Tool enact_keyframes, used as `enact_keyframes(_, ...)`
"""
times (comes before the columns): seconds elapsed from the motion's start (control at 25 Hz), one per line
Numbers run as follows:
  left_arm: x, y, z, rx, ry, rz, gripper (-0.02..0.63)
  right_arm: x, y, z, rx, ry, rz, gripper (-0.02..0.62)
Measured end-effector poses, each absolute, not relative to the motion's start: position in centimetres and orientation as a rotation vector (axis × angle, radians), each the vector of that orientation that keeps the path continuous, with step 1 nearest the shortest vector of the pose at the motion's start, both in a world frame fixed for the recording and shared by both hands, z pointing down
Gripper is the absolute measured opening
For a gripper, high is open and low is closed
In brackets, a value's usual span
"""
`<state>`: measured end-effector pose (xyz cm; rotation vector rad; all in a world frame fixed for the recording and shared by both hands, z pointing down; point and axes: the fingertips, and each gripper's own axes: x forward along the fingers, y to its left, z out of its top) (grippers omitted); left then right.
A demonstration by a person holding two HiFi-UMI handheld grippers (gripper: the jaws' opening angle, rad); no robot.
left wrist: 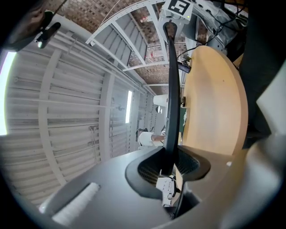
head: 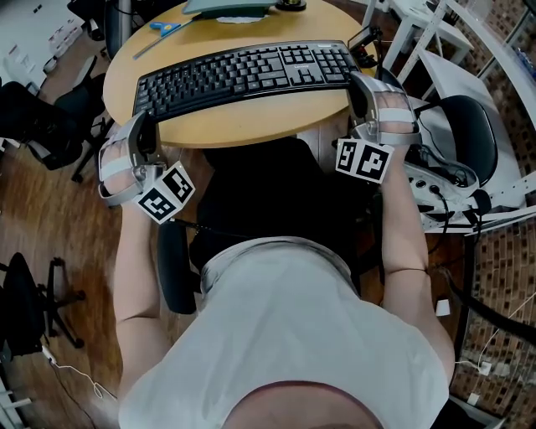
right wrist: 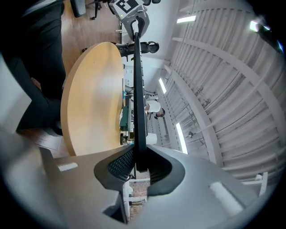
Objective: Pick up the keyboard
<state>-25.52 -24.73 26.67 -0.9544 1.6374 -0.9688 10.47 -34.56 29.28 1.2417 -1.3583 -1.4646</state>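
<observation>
Left gripper, right gripper: two, clamping one keyboard over one table.

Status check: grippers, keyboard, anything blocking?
Left gripper shut on keyboard left end. Right gripper shut on right end. Scissors behind on table, clear.

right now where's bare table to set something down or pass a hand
Free: the wood strip of the table between the keyboard and the near rim. Crowded: the far edge, with scissors and a stand base; the left gripper and right gripper hold the keyboard's ends.
</observation>
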Motion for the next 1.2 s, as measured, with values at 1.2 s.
enact_keyframes(1.2,-26.07,-24.44,25.52,-0.938,1.662,-0.952,0.414,9.99,-34.36,28.39,1.26,-1.365,-1.473,0.072)
